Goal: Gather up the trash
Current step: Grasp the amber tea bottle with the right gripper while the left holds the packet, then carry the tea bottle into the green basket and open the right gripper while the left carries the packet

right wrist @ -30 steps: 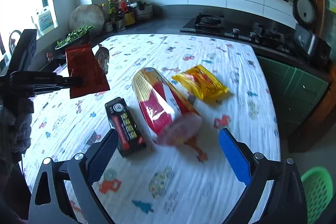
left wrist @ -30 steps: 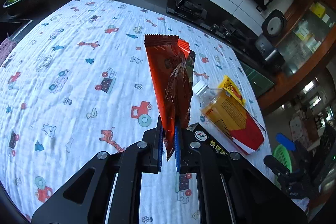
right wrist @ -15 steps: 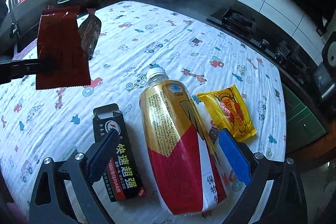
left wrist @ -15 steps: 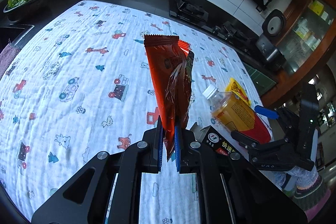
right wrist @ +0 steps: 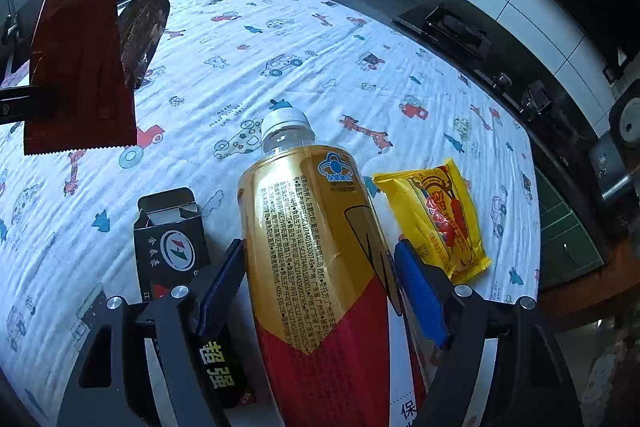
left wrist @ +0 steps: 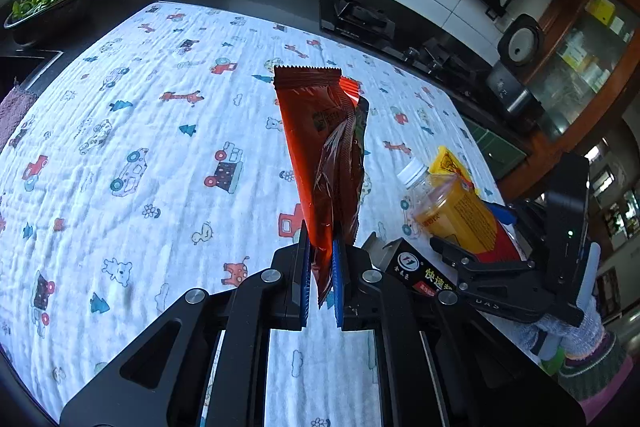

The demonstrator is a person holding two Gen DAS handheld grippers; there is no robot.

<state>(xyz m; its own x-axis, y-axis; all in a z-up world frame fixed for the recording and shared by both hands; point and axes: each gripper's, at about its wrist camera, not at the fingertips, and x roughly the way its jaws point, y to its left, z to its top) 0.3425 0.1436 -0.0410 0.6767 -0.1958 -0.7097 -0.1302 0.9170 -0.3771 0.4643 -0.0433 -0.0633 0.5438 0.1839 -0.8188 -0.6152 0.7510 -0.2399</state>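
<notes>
Trash is spread over the near right part of a cartoon-print cloth. Red wrappers, a flat foil one with a darker crinkled one behind it, stand upright above the cloth, their lower edge pinched between the pressed-together blue pads of the left gripper. To their right a plastic bottle with a gold and red label and a white cap lies on its side, cap pointing far. The right gripper straddles its body with fingers spread, one blue pad just beside each flank; whether the pads touch the label I cannot tell. A black carton with its top flap open lies just left of the bottle, partly under the left finger. A yellow snack packet lies just right of the bottle, near the cloth's right edge. Left and far of these items the cloth lies open up to the dark countertop and a stove.
</notes>
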